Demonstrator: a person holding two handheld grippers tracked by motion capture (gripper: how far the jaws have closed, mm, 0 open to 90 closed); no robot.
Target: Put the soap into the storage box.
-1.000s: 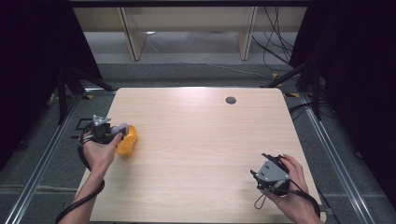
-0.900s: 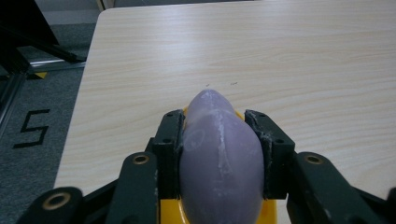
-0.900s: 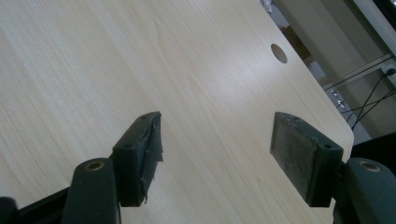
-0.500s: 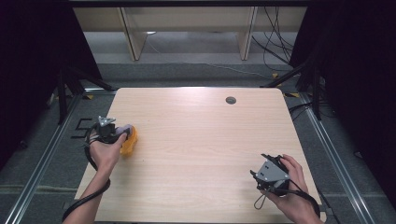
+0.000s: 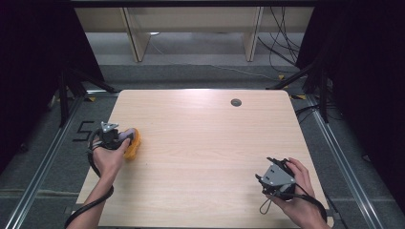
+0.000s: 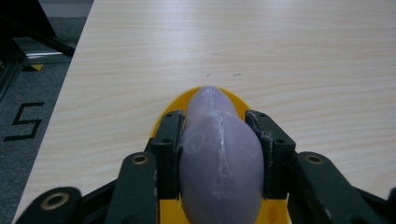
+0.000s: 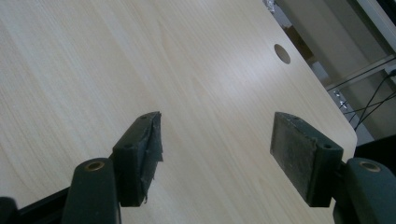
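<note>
Pale wood table (image 5: 205, 143) on grey floor (image 5: 200, 71); dark curtains (image 5: 28, 71) either side; cables (image 5: 282, 47) behind.

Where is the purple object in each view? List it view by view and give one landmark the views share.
High view: the purple object sits at the table's left edge, on a yellow piece, in the left gripper.
Left gripper view: bottom centre, clamped between the two black jaws.
Right gripper view: not in it.
Shared landmark: the round hole in the table; the light wood top runs through all three.
</note>
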